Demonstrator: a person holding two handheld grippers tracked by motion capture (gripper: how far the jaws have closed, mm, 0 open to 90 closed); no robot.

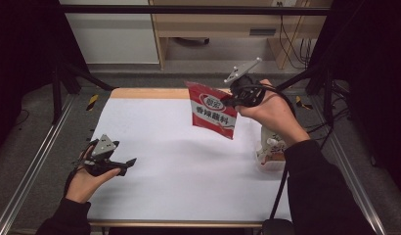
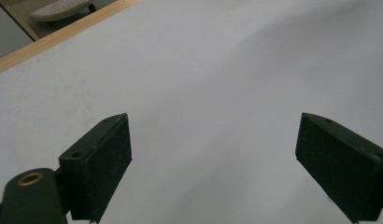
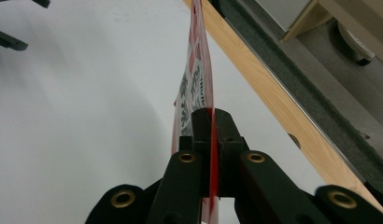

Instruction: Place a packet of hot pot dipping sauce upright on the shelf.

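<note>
The right tool (image 1: pixel 229 101) is clamped on the edge of a red sauce packet (image 1: pixel 211 110), holding it in the air above the far part of the white bench (image 1: pixel 179 166); in the right gripper view the packet (image 3: pixel 199 88) stands edge-on between the closed jaws. The left tool (image 1: pixel 124 165) hovers low over the bench's near left side, its jaws spread wide with nothing between them. A pale spouted pouch (image 1: pixel 270 149) lies on the bench just under the right forearm.
</note>
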